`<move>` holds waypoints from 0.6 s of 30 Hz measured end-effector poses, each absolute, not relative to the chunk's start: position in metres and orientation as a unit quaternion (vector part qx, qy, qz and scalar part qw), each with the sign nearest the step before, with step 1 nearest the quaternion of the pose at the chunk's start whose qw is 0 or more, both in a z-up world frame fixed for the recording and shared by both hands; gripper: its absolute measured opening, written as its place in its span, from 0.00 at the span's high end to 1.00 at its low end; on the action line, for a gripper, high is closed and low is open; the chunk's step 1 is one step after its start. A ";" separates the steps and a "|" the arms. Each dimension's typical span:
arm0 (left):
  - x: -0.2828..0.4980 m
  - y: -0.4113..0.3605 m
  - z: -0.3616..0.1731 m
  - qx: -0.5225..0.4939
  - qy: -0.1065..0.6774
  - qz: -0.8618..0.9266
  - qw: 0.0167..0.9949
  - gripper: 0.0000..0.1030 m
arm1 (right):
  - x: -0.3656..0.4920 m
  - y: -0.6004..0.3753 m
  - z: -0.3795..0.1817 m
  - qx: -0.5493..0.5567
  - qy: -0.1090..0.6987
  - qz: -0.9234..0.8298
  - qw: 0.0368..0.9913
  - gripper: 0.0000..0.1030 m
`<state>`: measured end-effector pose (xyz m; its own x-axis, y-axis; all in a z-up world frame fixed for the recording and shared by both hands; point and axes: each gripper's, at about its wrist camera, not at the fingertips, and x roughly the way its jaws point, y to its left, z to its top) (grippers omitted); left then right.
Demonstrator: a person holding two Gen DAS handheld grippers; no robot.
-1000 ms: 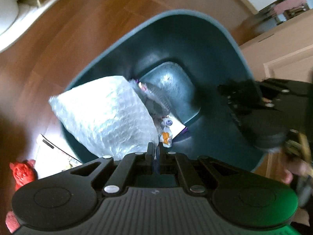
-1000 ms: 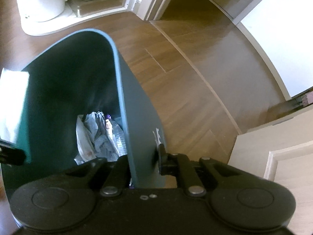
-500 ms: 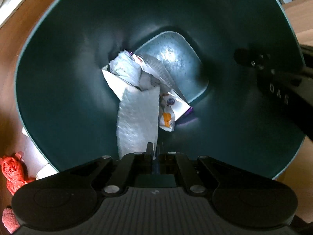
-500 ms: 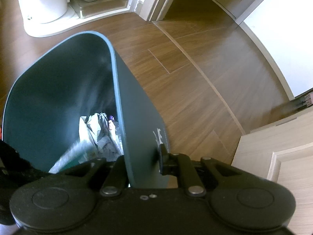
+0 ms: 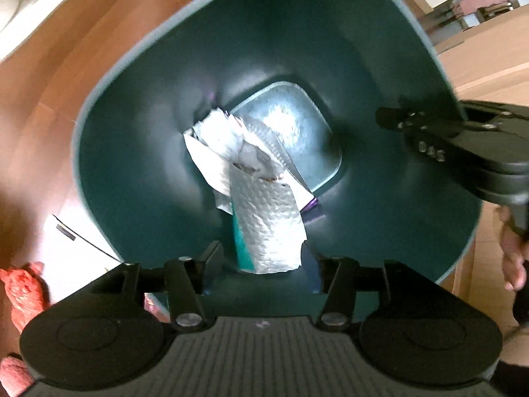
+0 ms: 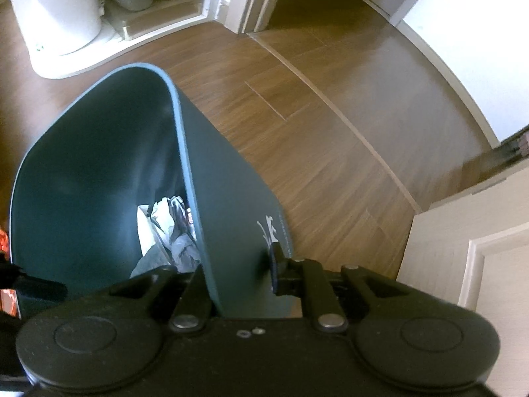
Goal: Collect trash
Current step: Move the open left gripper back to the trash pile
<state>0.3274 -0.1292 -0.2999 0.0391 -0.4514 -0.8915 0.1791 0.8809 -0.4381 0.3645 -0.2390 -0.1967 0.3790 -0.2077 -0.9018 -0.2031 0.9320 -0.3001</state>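
A dark green trash bin [image 5: 139, 152] fills the left wrist view, seen from above. A silvery bubble-wrap piece [image 5: 267, 225] lies inside it, free of the fingers, on crumpled paper and wrappers [image 5: 228, 145]. My left gripper [image 5: 261, 264] is open just above the bin's near rim. My right gripper [image 6: 238, 264] is shut on the bin's wall [image 6: 231, 205], one finger inside and one outside; it also shows in the left wrist view [image 5: 429, 139] at the bin's right rim. Trash [image 6: 172, 225] shows in the bin's bottom.
Red crumpled trash [image 5: 23, 291] and a white paper [image 5: 72, 248] lie on the wooden floor left of the bin. A white container [image 6: 56, 16] stands at the back left. A cream cabinet [image 6: 479, 231] is on the right.
My left gripper carried the bubble wrap over the bin, then opened and let it go; it now lies inside. The right gripper stayed clamped on the bin wall.
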 end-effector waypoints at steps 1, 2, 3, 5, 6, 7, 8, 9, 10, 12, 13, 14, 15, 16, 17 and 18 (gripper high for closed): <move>0.326 -0.123 -0.295 -0.106 0.651 -0.221 0.718 0.50 | 0.365 -0.239 -0.197 -0.184 0.558 -0.002 0.810 0.87; 0.325 -0.113 -0.289 -0.109 0.644 -0.219 0.725 0.48 | 0.365 -0.239 -0.197 -0.182 0.558 -0.004 0.810 0.87; 0.324 -0.104 -0.283 -0.112 0.639 -0.214 0.730 0.43 | 0.366 -0.238 -0.197 -0.181 0.559 -0.004 0.809 0.87; 0.324 -0.080 -0.273 -0.120 0.632 -0.197 0.740 0.36 | 0.368 -0.240 -0.196 -0.171 0.561 -0.009 0.810 0.87; 0.324 -0.068 -0.270 -0.125 0.628 -0.188 0.745 0.35 | 0.369 -0.242 -0.196 -0.167 0.562 -0.012 0.810 0.87; 0.324 -0.054 -0.267 -0.128 0.625 -0.175 0.750 0.35 | 0.370 -0.243 -0.195 -0.164 0.563 -0.014 0.810 0.87; 0.324 -0.041 -0.266 -0.127 0.623 -0.159 0.755 0.34 | 0.369 -0.243 -0.196 -0.162 0.564 -0.015 0.810 0.87; 0.324 -0.029 -0.266 -0.126 0.623 -0.143 0.758 0.33 | 0.370 -0.243 -0.195 -0.159 0.565 -0.017 0.810 0.86; 0.325 -0.016 -0.268 -0.126 0.624 -0.125 0.761 0.31 | 0.370 -0.242 -0.195 -0.156 0.566 -0.018 0.809 0.86; 0.326 0.007 -0.277 -0.131 0.630 -0.092 0.760 0.29 | 0.372 -0.243 -0.195 -0.147 0.570 -0.018 0.808 0.86; 0.326 0.019 -0.283 -0.137 0.635 -0.075 0.757 0.29 | 0.372 -0.243 -0.195 -0.141 0.573 -0.018 0.807 0.86; 0.326 0.028 -0.290 -0.143 0.638 -0.061 0.754 0.29 | 0.373 -0.245 -0.196 -0.132 0.578 -0.015 0.805 0.86; 0.326 0.036 -0.297 -0.147 0.642 -0.050 0.751 0.29 | 0.374 -0.249 -0.197 -0.116 0.586 -0.013 0.802 0.86; 0.325 0.043 -0.305 -0.149 0.647 -0.039 0.747 0.29 | 0.376 -0.252 -0.198 -0.098 0.594 -0.012 0.798 0.87; 0.324 0.047 -0.313 -0.149 0.650 -0.030 0.744 0.29 | 0.377 -0.257 -0.201 -0.079 0.604 -0.011 0.793 0.87; 0.322 0.050 -0.319 -0.149 0.652 -0.026 0.743 0.29 | 0.377 -0.259 -0.204 -0.073 0.611 -0.009 0.789 0.89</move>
<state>0.3221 0.0502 -0.3195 0.1478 -0.2322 -0.9614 -0.1561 0.9544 -0.2545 0.3773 -0.2594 -0.2039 0.2540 -0.1024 -0.9618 -0.0751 0.9893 -0.1251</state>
